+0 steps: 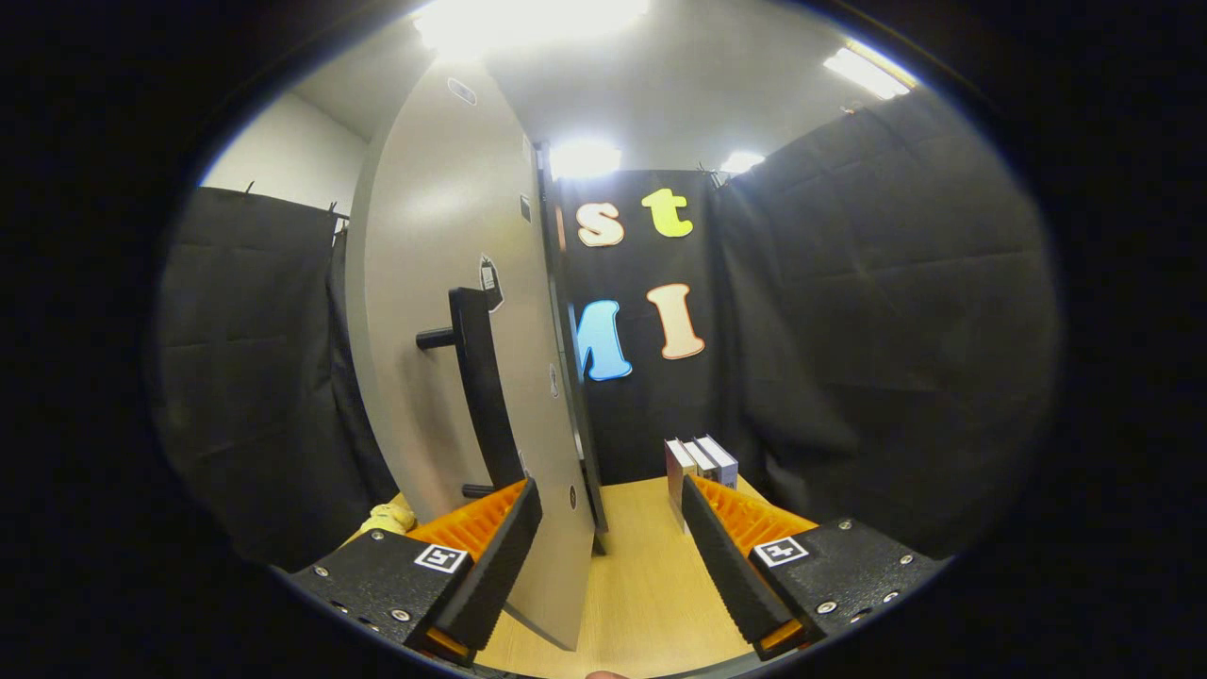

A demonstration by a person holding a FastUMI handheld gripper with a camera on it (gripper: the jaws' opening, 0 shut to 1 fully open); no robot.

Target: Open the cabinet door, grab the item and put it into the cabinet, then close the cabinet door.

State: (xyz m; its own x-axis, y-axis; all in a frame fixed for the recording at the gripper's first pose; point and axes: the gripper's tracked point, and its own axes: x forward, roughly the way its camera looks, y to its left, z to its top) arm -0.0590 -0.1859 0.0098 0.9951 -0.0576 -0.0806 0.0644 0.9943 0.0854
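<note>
No text can be read: the small stickers [490, 281] on the cabinet door [443, 311] are too tiny.

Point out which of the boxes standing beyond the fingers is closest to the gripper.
The dark reddish-brown box at the cabinet-door end of the row, just beyond the open gripper's far-side finger. The two lighter boxes stand behind it, farther along the wooden table.

I see a pale wooden tabletop [641, 575] carrying everything. The grey cabinet [443, 377] stands on it ahead of my left finger. A row of upright boxes [700, 464] sits just beyond my right finger. A yellow item [388, 519] lies beside the cabinet's left.
</note>
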